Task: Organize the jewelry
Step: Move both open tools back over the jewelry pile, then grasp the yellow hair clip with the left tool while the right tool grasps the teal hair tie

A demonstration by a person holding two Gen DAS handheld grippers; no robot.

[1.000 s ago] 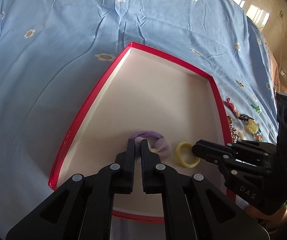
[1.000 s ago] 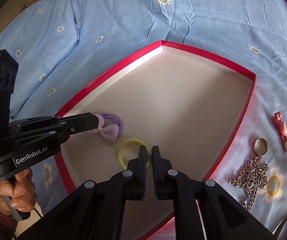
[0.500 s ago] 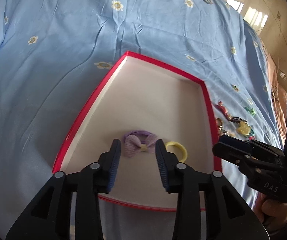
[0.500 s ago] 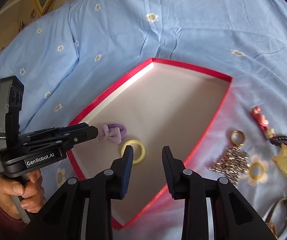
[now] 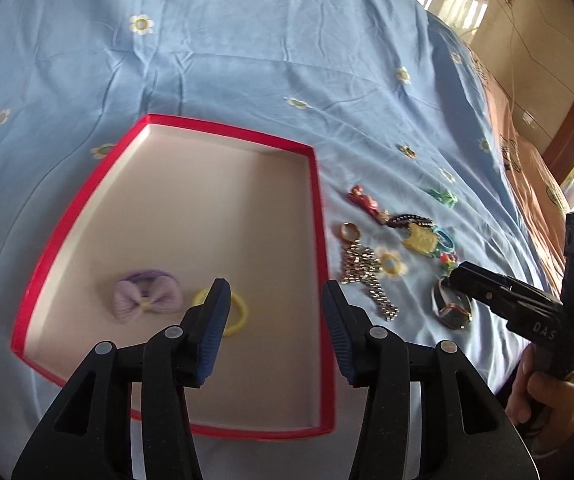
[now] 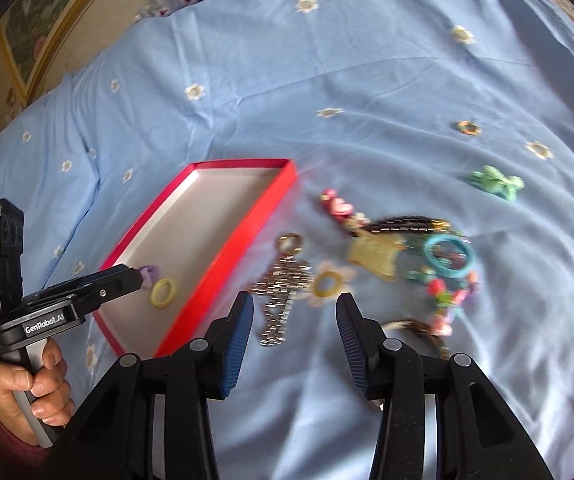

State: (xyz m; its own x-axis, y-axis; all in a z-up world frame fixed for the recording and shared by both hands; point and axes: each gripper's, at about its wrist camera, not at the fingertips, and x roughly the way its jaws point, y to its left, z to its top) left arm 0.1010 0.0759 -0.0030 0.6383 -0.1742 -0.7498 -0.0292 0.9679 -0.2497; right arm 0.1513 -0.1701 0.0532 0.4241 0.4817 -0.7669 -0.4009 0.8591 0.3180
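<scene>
Red box (image 5: 319, 240) holds two hair ties — purple bow (image 5: 145, 300) (yellow ring (image 5: 235, 314) beside).

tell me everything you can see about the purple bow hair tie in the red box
The purple bow hair tie is a lilac knit-looking fabric bow with a small pale yellow knot at its middle, fixed to a purple elastic loop that shows behind it. It lies flat on the pale floor of the red box, near the box's left wall, beside a yellow hair tie. Nothing grips it; the left gripper is open.
</scene>
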